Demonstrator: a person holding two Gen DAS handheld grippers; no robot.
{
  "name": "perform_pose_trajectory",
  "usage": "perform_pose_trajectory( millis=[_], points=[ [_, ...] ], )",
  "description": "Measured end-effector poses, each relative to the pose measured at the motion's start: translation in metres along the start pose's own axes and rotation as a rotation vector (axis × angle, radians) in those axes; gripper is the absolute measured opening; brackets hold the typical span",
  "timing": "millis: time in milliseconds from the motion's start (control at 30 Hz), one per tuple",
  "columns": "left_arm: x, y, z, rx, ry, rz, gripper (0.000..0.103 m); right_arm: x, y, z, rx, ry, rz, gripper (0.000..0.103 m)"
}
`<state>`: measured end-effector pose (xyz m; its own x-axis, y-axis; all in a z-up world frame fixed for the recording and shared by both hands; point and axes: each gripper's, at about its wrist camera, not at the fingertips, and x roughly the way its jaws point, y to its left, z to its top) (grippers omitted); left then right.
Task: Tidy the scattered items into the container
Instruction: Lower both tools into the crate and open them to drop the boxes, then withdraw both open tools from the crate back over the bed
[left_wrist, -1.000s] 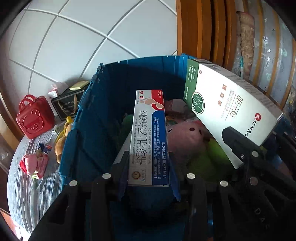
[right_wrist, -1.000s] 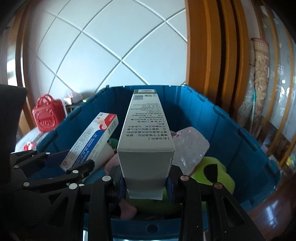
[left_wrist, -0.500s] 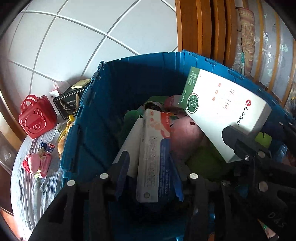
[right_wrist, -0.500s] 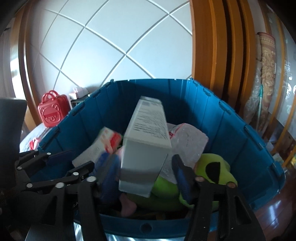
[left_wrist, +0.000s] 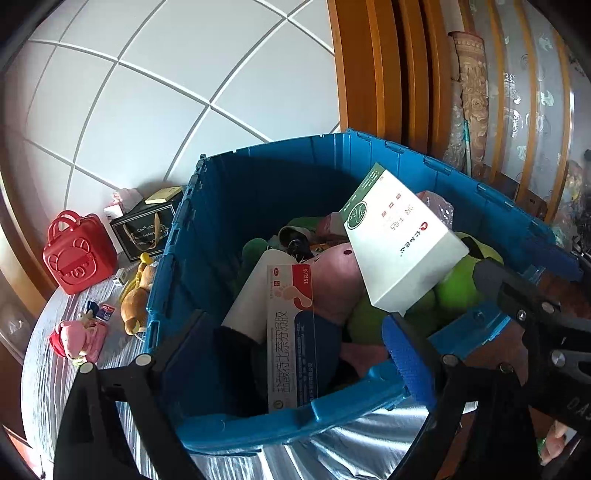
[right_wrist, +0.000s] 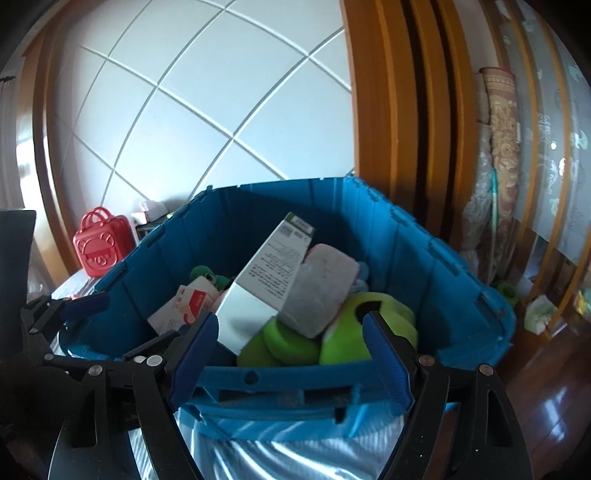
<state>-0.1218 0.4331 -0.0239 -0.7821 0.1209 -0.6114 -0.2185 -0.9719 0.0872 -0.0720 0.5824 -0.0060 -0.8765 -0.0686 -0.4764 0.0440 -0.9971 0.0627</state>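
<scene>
1. The left gripper (left_wrist: 295, 354) stood wide open at the near rim of the blue container (left_wrist: 236, 417), nothing between its pads; its jaws had just been opening.
2. The ointment box (left_wrist: 291, 332) it had clamped a second earlier now lay free inside the container, its near end against the near wall, leaning on a white roll (left_wrist: 251, 295).
3. The right gripper (right_wrist: 291, 354) was likewise spread open over the near rim, its jaws having just been opening, and gripped nothing.
4. The white-and-green carton (right_wrist: 269, 280), earlier upright in that gripper, now lay tilted beyond the fingertips on a green plush toy (right_wrist: 343, 332) and a pink pack (right_wrist: 321, 291).
5. Beyond the container's left wall, on the silver-covered table (left_wrist: 48, 369), lay a pink toy (left_wrist: 77, 338), a brown plush (left_wrist: 136, 295) and, at the far edge, a red case (left_wrist: 77, 254).
</scene>
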Motion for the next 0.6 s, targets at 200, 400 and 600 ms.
perform_pose_trajectory(
  millis=[200, 400, 600],
  points=[
    [-0.026, 0.002, -0.004, -0.010, -0.043, -0.024, 0.096, -0.022, -0.006, -0.003, 0.030, -0.034, -0.002, 0.084],
    [-0.040, 0.004, -0.007, -0.025, -0.064, -0.022, 0.096, -0.035, 0.003, -0.005, 0.024, -0.057, 0.023, 0.084],
    [-0.051, 0.016, -0.016, -0.055, -0.071, -0.014, 0.096, -0.042, 0.015, -0.003, 0.002, -0.070, 0.029, 0.084]
  ],
)
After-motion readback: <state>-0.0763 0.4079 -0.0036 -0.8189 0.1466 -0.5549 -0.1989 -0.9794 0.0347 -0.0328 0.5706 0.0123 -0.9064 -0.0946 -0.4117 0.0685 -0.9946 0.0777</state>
